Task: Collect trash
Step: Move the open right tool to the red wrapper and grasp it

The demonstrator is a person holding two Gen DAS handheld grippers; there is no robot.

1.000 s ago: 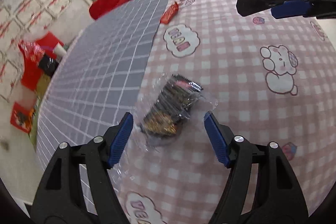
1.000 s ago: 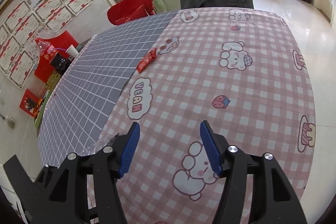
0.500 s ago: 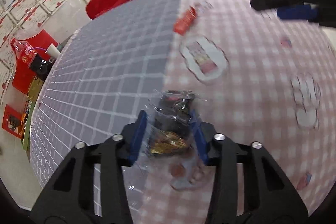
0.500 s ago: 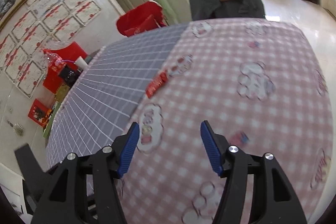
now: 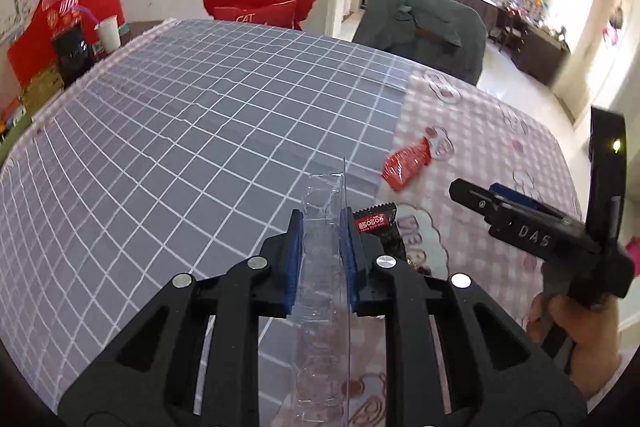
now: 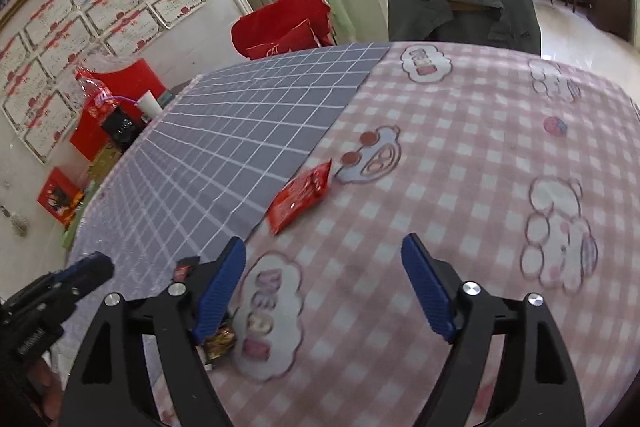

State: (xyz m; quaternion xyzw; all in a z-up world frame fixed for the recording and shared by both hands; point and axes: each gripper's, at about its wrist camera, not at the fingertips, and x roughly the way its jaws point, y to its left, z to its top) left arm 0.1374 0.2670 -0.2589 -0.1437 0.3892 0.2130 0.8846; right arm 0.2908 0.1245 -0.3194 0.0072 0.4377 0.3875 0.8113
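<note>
My left gripper (image 5: 322, 243) is shut on a clear plastic tray (image 5: 324, 279) and holds it above the table. A black snack wrapper (image 5: 382, 227) with a red label hangs beside its right finger; whether it sits in the tray is unclear. A red wrapper (image 5: 408, 163) lies on the pink checked cloth near the grey grid cloth's edge, and shows in the right wrist view (image 6: 300, 197). My right gripper (image 6: 324, 287) is open and empty, just short of the red wrapper. The black wrapper (image 6: 218, 341) shows behind its left finger.
The table has a grey grid cloth (image 5: 180, 147) on the left and a pink checked cloth (image 6: 460, 167) on the right. A grey-covered chair (image 6: 460, 7) and a red chair (image 6: 284, 27) stand at the far edge. A cup (image 5: 108, 33) and boxes stand far left.
My left gripper closed on the clear tray and lifted it off the table, tilting up. My right gripper moved forward toward the red wrapper and stayed open.
</note>
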